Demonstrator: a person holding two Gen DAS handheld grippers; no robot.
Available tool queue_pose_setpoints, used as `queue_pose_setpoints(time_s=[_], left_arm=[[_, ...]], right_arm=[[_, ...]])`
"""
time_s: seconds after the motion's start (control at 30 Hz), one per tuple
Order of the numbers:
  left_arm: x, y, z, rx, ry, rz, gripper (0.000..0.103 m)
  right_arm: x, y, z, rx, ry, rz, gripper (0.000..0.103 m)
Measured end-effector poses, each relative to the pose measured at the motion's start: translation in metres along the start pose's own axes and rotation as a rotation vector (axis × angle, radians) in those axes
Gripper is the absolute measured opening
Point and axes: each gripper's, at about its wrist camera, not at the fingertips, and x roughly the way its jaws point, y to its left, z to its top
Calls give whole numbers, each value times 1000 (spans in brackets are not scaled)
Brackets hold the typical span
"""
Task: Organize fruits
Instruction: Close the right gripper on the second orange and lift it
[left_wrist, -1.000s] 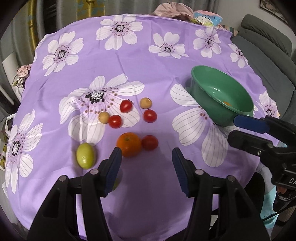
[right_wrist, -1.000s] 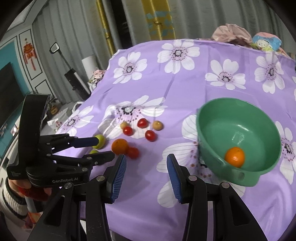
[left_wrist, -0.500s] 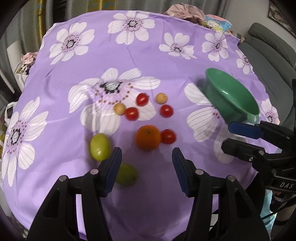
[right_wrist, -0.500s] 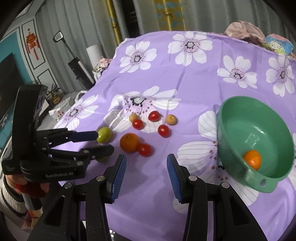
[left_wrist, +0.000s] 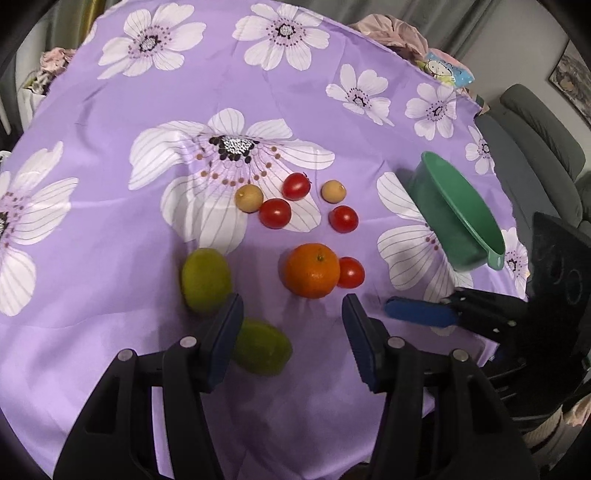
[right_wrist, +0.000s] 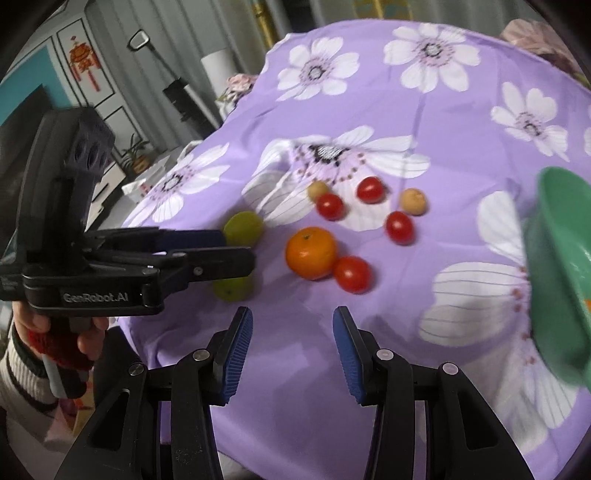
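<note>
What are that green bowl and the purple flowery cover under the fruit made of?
The green bowl looks like moulded plastic: uniform colour, slight sheen, thin rim with a small tab. The purple cover seems a thin woven fabric, faintly satiny: it shows soft creases and drapes over the edge.

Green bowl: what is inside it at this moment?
In the right wrist view only a sliver of orange shows inside the green bowl at the frame edge; the rest of the inside is cut off. The left wrist view shows the bowl's outer wall and rim, hiding its contents.
</note>
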Motion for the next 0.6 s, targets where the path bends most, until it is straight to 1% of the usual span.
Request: queue_pose_setpoints(time_s=[0.17, 0.27, 0.33, 0.6], left_arm=[[14, -4, 15, 35, 28, -19, 55], [26, -5, 22, 50, 61, -24, 55], [32, -6, 25, 58, 77, -32, 55], [51, -5, 36, 66, 127, -67, 54]], right_arm=[[22, -2, 11, 6, 31, 6, 46], [35, -4, 18, 5, 59, -12, 46], [40, -4, 20, -2, 68, -30, 46], [53, -10, 32, -9, 84, -41, 46]])
